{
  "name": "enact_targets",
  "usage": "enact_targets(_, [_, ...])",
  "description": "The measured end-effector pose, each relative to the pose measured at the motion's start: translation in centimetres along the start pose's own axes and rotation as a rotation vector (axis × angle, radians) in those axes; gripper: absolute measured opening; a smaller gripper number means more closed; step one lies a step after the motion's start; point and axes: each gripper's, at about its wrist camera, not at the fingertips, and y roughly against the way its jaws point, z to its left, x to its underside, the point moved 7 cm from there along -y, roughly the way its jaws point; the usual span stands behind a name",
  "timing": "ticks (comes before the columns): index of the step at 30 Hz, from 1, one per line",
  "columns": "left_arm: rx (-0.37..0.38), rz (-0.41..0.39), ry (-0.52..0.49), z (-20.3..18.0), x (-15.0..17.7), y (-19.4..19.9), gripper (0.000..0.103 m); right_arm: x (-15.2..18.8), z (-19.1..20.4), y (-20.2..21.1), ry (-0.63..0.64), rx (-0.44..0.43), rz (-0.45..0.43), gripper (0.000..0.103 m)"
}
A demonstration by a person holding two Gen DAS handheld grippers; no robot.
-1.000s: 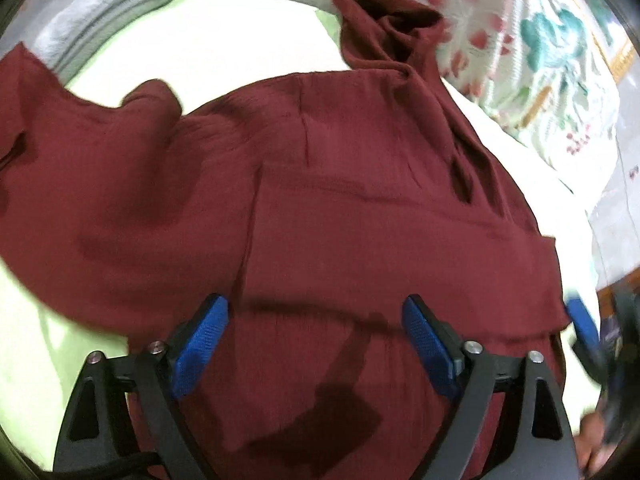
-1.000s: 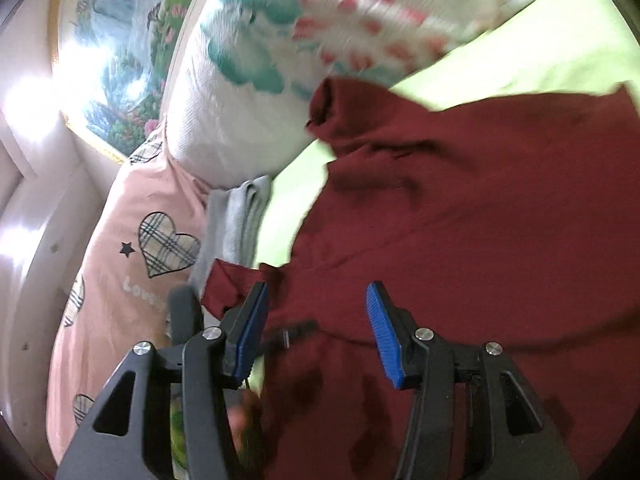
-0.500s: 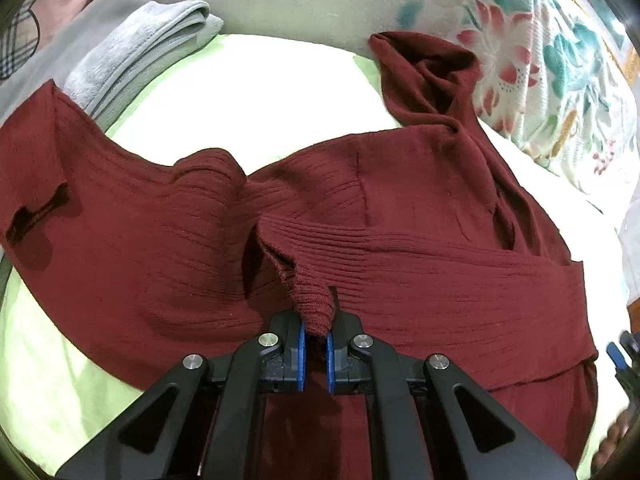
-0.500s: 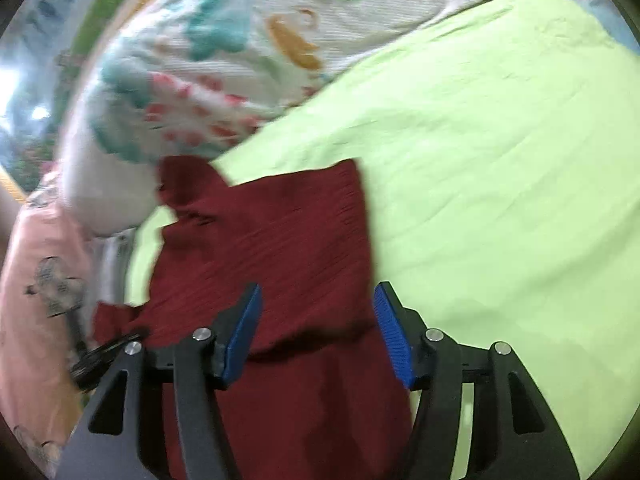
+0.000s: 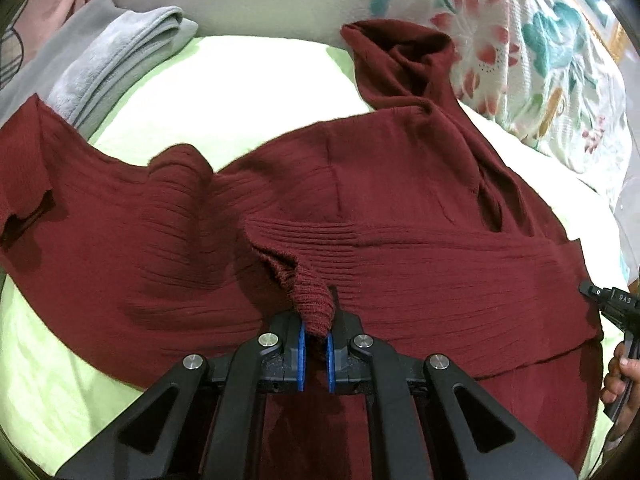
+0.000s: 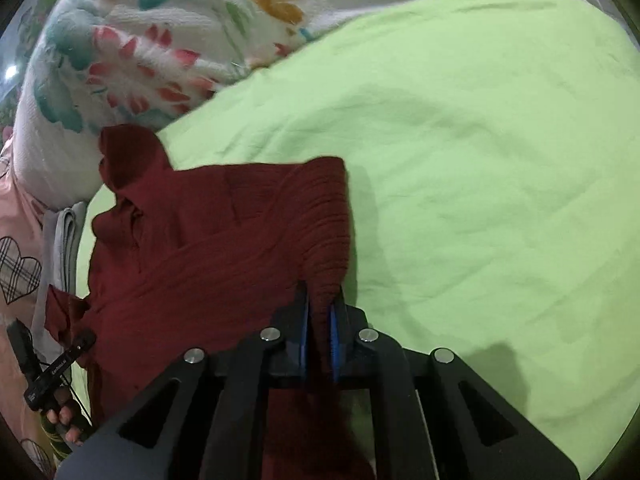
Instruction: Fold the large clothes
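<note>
The soft red sweater (image 5: 400,208) is spread on the green bed sheet (image 6: 500,160), just ahead of both claws. A bunched edge is pinched by the left claw (image 5: 314,346). Another edge is pinched by the right claw (image 6: 319,330). The knit looks floppy and stretchy, so edges are best held.

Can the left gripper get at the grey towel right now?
Probably not as things stand: the left gripper is shut on a fold of the maroon sweater, so it would have to let go first. Otherwise the grey towel lies uncovered beyond the sweater.
</note>
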Motion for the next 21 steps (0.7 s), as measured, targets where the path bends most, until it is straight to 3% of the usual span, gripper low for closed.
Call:
enact_targets(2, [-0.003,0.018,0.010,0.2,0.2,-0.5,0.007,0.3,-0.7,0.2,-0.028,0.036,-0.002,0.021])
enact_targets(4, [0.020,0.019,0.028,0.7,0.3,-0.2,0.009,0.7,-0.6,2.0,-0.044,0.073,-0.061,0.026])
enact_targets(7, [0.018,0.012,0.035,1.1,0.6,0.5,0.015,2.4,2.5,3.6,0.015,-0.032,-0.104,0.031])
enact_targets(10, [0.003,0.004,0.037,1.8,1.2,1.6,0.016,4.7,5.0,1.8,0.078,-0.101,-0.014,0.045])
enact_targets(12, [-0.005,-0.005,0.046,2.9,1.6,2.7,0.017,5.8,4.0,0.3,0.067,-0.022,0.023,0.042])
enact_targets(14, [-0.032,-0.026,0.070,5.4,1.6,4.2,0.017,5.8,3.8,1.1,0.028,-0.041,0.000,0.043])
enact_targets(16, [-0.085,-0.049,0.099,8.3,1.1,5.5,0.022,6.0,4.5,2.1,0.032,-0.056,-0.008,0.045])
enact_targets(21, [-0.259,-0.098,0.159,15.3,-1.6,7.8,0.053,7.9,7.5,4.2,0.079,-0.140,-0.016,0.053])
